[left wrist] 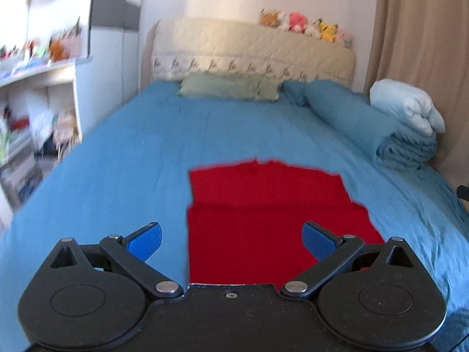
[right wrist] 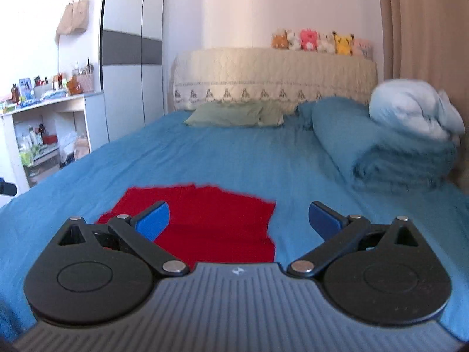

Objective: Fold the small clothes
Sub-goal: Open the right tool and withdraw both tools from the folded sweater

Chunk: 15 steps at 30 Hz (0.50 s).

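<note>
A red garment (left wrist: 263, 214) lies flat on the blue bed sheet (left wrist: 117, 170), with a fold line across its middle. My left gripper (left wrist: 231, 240) is open and empty, hovering over the garment's near left part. In the right wrist view the same red garment (right wrist: 211, 220) lies low and left of centre. My right gripper (right wrist: 239, 220) is open and empty above the garment's right edge, its left fingertip (right wrist: 154, 220) over the red cloth and its right fingertip (right wrist: 324, 220) over the sheet.
A green pillow (right wrist: 234, 114) and a cream headboard (right wrist: 272, 73) with plush toys (right wrist: 319, 41) stand at the far end. A folded blue duvet (right wrist: 381, 152) with a pale blue bundle (right wrist: 416, 108) lies at the right. Shelves (right wrist: 49, 135) and a wardrobe (right wrist: 132, 58) stand left.
</note>
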Available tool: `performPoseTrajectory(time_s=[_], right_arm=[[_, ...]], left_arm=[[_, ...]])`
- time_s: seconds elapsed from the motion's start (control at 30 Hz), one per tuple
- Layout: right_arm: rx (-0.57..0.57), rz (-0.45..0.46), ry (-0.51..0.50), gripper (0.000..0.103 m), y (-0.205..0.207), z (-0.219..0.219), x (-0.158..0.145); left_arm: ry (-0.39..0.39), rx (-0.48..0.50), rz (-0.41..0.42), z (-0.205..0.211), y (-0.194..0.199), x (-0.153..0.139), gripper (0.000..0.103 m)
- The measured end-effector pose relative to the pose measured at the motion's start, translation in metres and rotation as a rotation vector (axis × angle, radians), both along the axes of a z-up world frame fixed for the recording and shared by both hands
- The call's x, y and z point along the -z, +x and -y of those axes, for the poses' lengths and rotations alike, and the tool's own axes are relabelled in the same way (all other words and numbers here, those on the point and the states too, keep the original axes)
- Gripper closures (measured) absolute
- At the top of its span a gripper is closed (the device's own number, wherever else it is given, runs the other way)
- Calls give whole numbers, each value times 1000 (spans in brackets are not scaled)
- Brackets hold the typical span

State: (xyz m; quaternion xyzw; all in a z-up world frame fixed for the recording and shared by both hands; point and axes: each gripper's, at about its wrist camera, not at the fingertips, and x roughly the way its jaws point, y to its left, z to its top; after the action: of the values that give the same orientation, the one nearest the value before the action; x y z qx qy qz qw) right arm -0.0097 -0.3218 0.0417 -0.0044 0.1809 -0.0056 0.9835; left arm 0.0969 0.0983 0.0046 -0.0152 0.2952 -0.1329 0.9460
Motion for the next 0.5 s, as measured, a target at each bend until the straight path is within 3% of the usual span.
performPoseTrajectory(time_s=[0.2, 0.37, 0.5], right_arm=[[31, -148, 52, 0, -42, 7, 54], [79, -281, -1, 0, -48, -5, 106], [122, -329, 67, 0, -54, -8, 133]], left_arm=[[-52, 21, -147, -9, -26, 65, 0], [-88, -3, -238, -8, -25, 105, 3], [-56, -20, -280, -4, -18, 126, 12]])
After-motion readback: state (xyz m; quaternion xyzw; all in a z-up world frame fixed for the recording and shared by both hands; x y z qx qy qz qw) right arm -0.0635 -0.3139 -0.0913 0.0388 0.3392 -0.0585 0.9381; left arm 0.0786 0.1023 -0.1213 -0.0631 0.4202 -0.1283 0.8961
